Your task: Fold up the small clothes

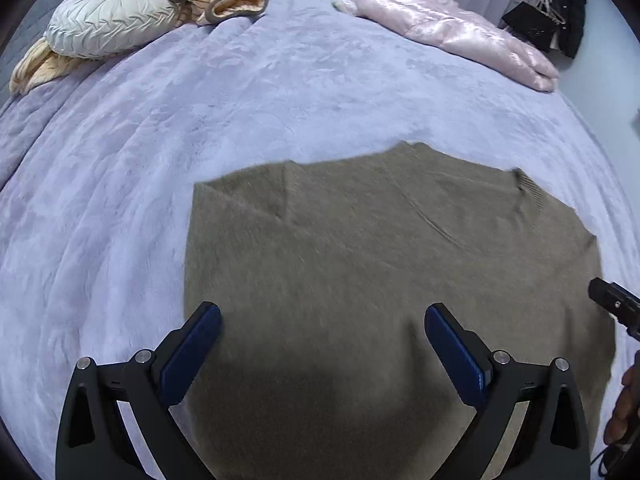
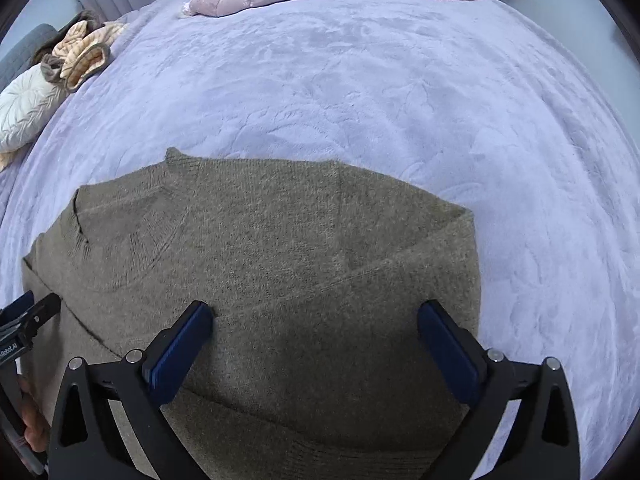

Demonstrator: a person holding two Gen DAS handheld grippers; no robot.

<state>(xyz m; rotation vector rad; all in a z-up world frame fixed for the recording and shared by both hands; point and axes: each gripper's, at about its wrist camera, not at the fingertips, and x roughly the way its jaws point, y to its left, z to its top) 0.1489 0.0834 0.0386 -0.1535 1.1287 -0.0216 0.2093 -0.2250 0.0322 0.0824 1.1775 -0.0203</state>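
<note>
Left wrist: my left hand-held gripper (image 1: 322, 318) hovers spread and empty over the olive knit sweater (image 1: 360, 260), lying flat on the bed (image 1: 240, 100).
Right wrist: my right hand-held gripper (image 2: 314, 316) is spread wide, empty, above the folded-in sleeve (image 2: 380, 292).
Handling: soft, limp knit; I'd pinch an edge.

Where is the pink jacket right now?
The pink jacket lies at the bed's far right edge in the left view, beyond the sweater.
</note>
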